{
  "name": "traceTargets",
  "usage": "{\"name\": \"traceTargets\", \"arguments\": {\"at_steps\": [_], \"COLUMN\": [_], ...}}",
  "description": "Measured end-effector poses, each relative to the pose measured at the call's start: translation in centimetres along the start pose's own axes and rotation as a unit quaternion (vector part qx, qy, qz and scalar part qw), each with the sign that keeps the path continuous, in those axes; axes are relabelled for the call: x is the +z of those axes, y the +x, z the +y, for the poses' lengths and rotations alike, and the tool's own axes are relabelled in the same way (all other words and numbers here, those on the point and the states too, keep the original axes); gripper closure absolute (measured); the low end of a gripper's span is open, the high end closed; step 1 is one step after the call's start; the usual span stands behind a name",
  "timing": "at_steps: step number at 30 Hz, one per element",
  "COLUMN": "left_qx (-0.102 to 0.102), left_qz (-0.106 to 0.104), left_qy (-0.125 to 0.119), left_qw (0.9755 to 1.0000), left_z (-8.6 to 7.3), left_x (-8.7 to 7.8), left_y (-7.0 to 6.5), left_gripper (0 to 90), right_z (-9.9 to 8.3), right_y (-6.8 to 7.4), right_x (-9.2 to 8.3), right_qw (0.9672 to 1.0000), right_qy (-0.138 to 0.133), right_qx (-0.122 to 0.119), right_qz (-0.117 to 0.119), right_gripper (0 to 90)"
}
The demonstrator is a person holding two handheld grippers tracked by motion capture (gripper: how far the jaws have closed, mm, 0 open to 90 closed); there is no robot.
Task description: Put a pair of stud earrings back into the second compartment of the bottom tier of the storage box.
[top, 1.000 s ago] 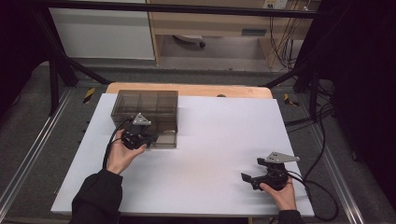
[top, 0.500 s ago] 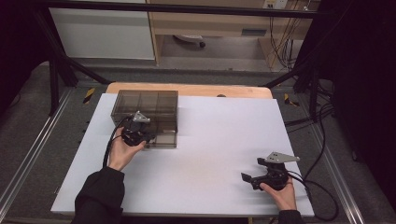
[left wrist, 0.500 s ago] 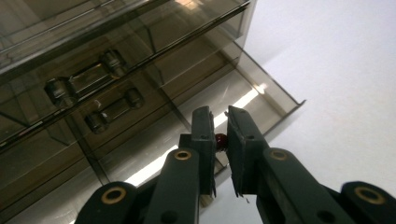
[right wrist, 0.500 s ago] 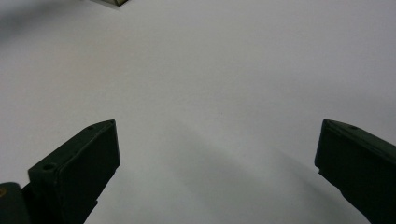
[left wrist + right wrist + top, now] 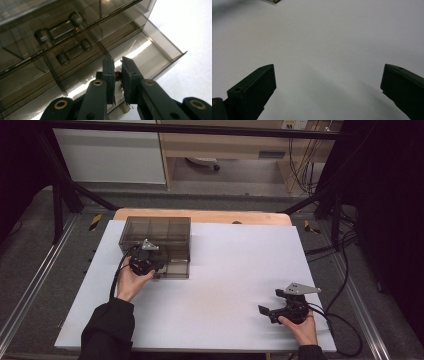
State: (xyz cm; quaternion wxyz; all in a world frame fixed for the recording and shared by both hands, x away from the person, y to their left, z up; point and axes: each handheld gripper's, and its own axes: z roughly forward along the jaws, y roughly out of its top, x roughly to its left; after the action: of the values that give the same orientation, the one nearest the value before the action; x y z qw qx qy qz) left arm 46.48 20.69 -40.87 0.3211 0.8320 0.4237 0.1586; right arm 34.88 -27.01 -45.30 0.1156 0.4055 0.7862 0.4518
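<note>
Smoked clear drawer box (image 5: 157, 240) sits upper left of the high view, on the white desk (image 5: 225, 285) near its far edge. Bottom drawer (image 5: 152, 52) is pulled partly out toward the person; its long front runs left to right across the desk.

Left tool (image 5: 150, 266) is at the box's near face, its tips over the open drawer. In the left gripper view the tool (image 5: 118, 75) points down into the drawer, jaws nearly pressed together, pinching a small red bead-like thing (image 5: 118, 74) between the pads. What exactly the red thing is cannot be made out; too small.

Key relation: the drawer floor lies straight ahead of and below the left tool's tips, with the drawer front close at lower right of that view. Judgement: the red item is either about to be let go into the drawer or has just been picked from it; the frames cannot settle which.

Right tool (image 5: 280, 307) rests lower right of the high view, well apart from the box. Its jaws are spread wide over bare desk, holding nothing. Left hand is clearly the nearer to the box
</note>
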Motion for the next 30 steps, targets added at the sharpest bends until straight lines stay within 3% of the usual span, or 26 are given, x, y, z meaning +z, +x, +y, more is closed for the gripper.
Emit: {"name": "traceTargets", "arguments": {"at_steps": [4, 17, 23, 30], "left_qx": [-0.006, 0.0, -0.011, -0.009], "left_qz": [0.003, 0.018, 0.015, 0.007], "left_qy": [0.003, 0.018, -0.004, -0.03], "left_qw": [1.0, 0.9997, 0.9998, 0.9995], "left_z": [-0.3, -0.6, -0.4, -0.6], "left_x": [0.5, 1.1, -0.1, -1.9], "left_y": [0.2, 0.2, 0.4, 0.1], "left_gripper": [80.9, 78.2, 69.6, 56.2], "right_z": [0.0, 0.0, 0.0, 0.0], "right_y": [0.0, 0.0, 0.0, 0.0], "right_x": [0.0, 0.0, 0.0, 0.0], "right_qw": [1.0, 1.0, 1.0, 1.0], "right_qy": [0.0, -0.002, 0.0, 0.0], "right_qx": [0.0, -0.001, 0.0, 0.001], "right_qz": [0.0, 0.0, 0.001, 0.0], "right_gripper": [0.8, 0.7, 0.8, 0.8]}}
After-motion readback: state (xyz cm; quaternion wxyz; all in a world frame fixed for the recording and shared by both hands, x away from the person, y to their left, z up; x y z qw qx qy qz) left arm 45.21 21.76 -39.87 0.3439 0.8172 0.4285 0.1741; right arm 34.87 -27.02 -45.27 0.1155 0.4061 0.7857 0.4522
